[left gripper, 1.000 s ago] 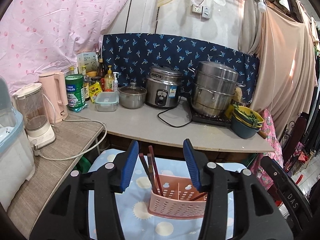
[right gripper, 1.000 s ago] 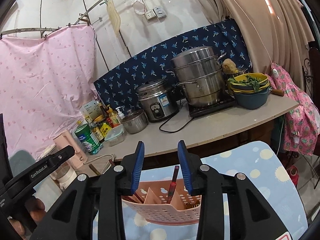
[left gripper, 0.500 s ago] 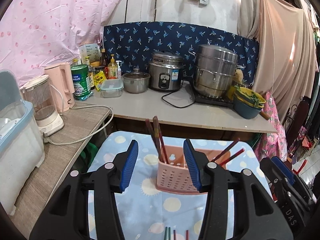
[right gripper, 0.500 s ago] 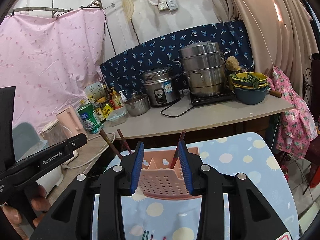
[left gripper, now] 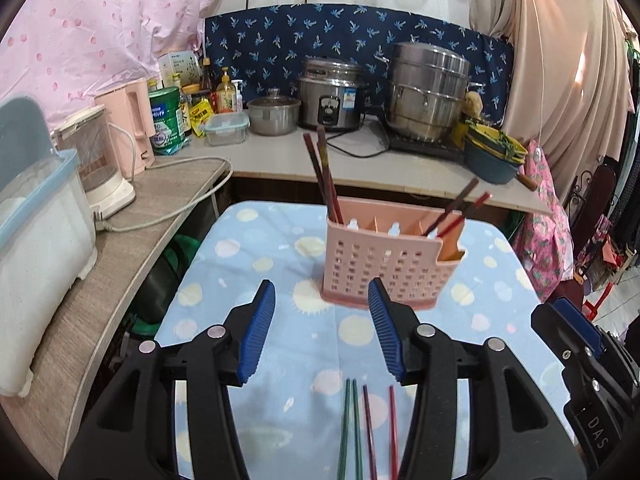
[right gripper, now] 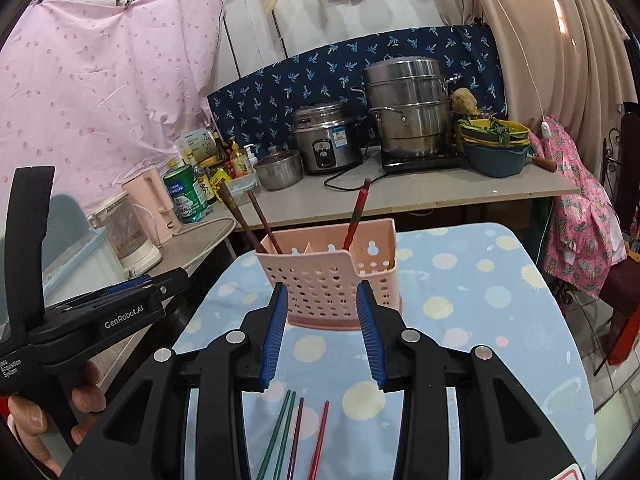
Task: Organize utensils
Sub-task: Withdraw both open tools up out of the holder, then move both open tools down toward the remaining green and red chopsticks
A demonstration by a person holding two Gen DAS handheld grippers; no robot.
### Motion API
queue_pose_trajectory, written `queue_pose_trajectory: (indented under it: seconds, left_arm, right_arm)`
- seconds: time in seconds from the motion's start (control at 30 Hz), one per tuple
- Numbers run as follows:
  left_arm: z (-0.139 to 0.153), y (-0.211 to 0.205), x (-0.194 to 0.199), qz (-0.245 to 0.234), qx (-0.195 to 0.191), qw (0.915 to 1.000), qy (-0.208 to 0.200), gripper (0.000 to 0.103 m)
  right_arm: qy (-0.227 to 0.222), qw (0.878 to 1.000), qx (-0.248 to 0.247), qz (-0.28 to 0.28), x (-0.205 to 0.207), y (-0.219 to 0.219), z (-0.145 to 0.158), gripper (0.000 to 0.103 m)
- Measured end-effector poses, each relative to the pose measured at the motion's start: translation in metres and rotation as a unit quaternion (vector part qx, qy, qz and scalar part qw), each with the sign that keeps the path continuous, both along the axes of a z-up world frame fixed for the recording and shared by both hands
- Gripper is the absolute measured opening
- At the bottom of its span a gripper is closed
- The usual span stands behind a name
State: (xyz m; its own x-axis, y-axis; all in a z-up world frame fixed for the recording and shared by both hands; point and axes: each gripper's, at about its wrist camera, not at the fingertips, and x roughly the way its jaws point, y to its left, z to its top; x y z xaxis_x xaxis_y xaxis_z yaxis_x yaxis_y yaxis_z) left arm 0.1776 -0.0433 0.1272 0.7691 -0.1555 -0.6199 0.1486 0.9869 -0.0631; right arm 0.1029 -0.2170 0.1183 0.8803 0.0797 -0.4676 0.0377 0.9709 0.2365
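A pink perforated utensil caddy (left gripper: 384,268) stands upright on the blue dotted table (left gripper: 256,264); it also shows in the right wrist view (right gripper: 332,284). Dark red chopsticks (left gripper: 325,176) stand in its left end and another pair (left gripper: 456,210) leans out of its right end. Two green chopsticks (left gripper: 350,428) and two red chopsticks (left gripper: 380,432) lie loose on the cloth below my grippers; the right wrist view shows the green ones (right gripper: 280,432) too. My left gripper (left gripper: 322,332) is open and empty, short of the caddy. My right gripper (right gripper: 323,332) is open and empty, just in front of the caddy.
A grey counter (left gripper: 400,172) behind the table holds a rice cooker (left gripper: 332,96), a steel steamer pot (left gripper: 426,90), bowls (left gripper: 494,156) and bottles. A wooden side shelf (left gripper: 120,248) at left carries a blender (left gripper: 100,168) and a plastic tub (left gripper: 36,248).
Both grippers have drawn back and upward from the caddy, which now stands on the cloth in full view. The loose chopsticks on the cloth have come into sight.
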Motion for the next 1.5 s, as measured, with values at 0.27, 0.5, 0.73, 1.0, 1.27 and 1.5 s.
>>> queue_pose_trajectory:
  seconds: [0.27, 0.5, 0.73, 1.0, 1.27, 1.5]
  left_arm:
    - [-0.041, 0.011, -0.03, 0.005, 0.016, 0.9993, 0.034, 0.048]
    - [-0.075, 0.022, -0.051, 0.005, 0.014, 0.9976, 0.067, 0.048]
    - [-0.102, 0.026, -0.072, 0.004, 0.024, 0.9961, 0.085, 0.048]
    - [-0.131, 0.029, -0.09, 0.0, 0.024, 0.9931, 0.114, 0.048]
    - [-0.147, 0.034, -0.104, -0.002, 0.022, 0.9915, 0.128, 0.048]
    - [-0.155, 0.034, -0.112, -0.008, 0.02, 0.9902, 0.138, 0.048]
  right_arm:
    - [0.048, 0.999, -0.002, -0.001, -0.032, 0.005, -0.037, 0.035]
    - [0.078, 0.997, -0.001, 0.001, -0.056, 0.011, -0.066, 0.035]
    - [0.117, 0.993, -0.008, 0.011, -0.077, 0.023, -0.101, 0.035]
    - [0.154, 0.988, -0.012, 0.023, -0.098, 0.039, -0.134, 0.035]
    - [0.175, 0.984, -0.01, 0.034, -0.107, 0.052, -0.15, 0.035]
    - [0.19, 0.981, -0.011, 0.042, -0.112, 0.062, -0.164, 0.034]
